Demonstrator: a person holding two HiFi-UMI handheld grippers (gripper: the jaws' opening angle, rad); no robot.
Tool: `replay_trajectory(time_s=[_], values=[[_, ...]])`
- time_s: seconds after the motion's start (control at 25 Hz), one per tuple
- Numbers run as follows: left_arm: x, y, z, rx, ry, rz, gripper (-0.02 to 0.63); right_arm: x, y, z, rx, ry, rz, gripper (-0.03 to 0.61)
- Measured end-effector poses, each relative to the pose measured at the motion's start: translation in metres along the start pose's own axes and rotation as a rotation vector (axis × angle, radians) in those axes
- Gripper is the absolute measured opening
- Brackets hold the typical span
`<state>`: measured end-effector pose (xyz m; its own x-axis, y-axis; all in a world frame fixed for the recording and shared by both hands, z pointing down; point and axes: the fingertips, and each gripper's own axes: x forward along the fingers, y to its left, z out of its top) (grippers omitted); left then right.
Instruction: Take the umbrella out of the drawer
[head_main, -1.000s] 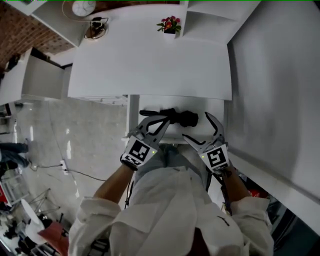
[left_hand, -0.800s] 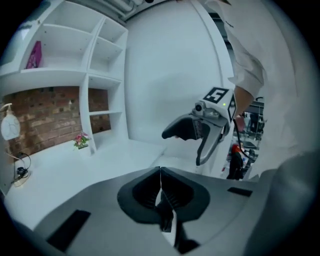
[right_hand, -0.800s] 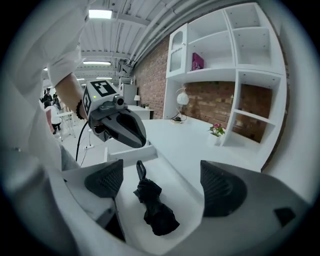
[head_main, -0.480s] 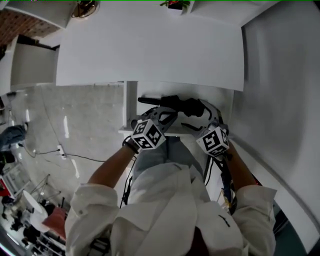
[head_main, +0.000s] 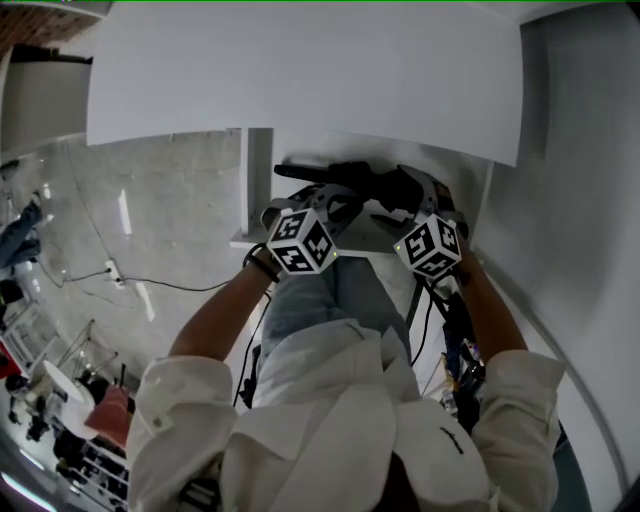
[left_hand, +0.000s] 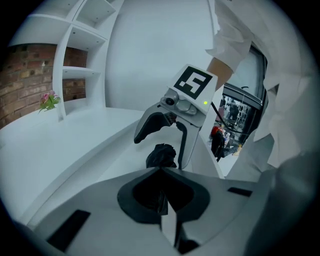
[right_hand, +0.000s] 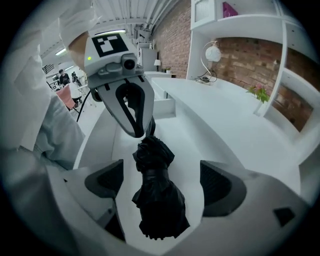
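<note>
Black folded fabric umbrella (right_hand: 155, 200) lies crosswise in open white drawer (head_main: 250, 190) | left gripper (left_hand: 160, 180) fingers clamped on one end | right gripper (right_hand: 162, 185) fingers wide apart, straddling other end, no contact

Bright, even light is flooding the white around the umbrella (right_hand: 155, 195); nearer than it my jaws are blurring, and beyond it lines are bending.
</note>
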<state>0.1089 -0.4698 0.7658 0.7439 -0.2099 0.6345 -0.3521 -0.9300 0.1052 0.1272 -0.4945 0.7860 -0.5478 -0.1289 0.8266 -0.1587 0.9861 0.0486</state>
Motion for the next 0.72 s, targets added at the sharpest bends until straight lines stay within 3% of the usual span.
replay_trajectory(time_s=[0.4, 0.72], values=[[0.009, 0.0, -0.022, -0.029, -0.028, -0.007, 0.025, 0.065, 0.011, -0.03, -0.088, 0.126, 0.113, 0.474], [0.01, 0.002, -0.025, -0.025, -0.053, -0.013, 0.025, 0.094, 0.021, -0.04, -0.172, 0.191, 0.152, 0.463]])
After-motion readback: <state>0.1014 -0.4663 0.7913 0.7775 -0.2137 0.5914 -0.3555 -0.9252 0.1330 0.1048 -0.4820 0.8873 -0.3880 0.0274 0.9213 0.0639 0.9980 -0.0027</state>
